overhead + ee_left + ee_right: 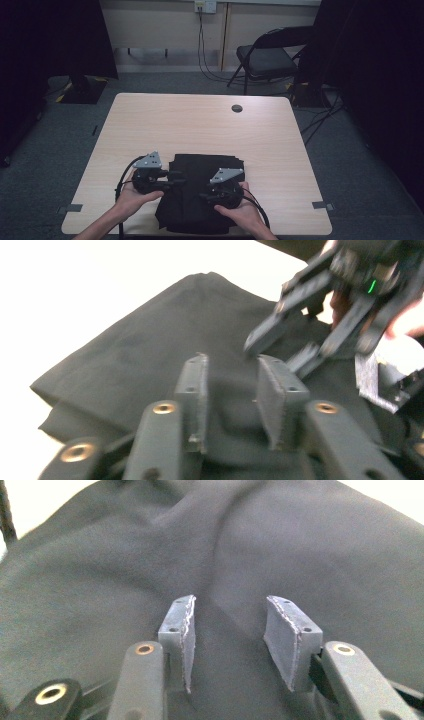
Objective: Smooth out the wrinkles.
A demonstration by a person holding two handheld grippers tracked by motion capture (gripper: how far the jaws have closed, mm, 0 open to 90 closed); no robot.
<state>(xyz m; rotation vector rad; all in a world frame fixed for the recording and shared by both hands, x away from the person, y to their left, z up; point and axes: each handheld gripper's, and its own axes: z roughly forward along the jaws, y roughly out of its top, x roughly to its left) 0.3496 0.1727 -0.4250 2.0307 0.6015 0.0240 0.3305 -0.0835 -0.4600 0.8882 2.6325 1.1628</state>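
Where both tongs hover — plain black cloth, no readable writing

Parted gripper over black cloth

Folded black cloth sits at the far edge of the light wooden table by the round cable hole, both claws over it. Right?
Not quite. The folded black cloth lies at the near edge of the light wooden table, close to the person; the round cable hole is at the far side, well apart. The high view shows this. The left claw and right claw are indeed over the cloth.
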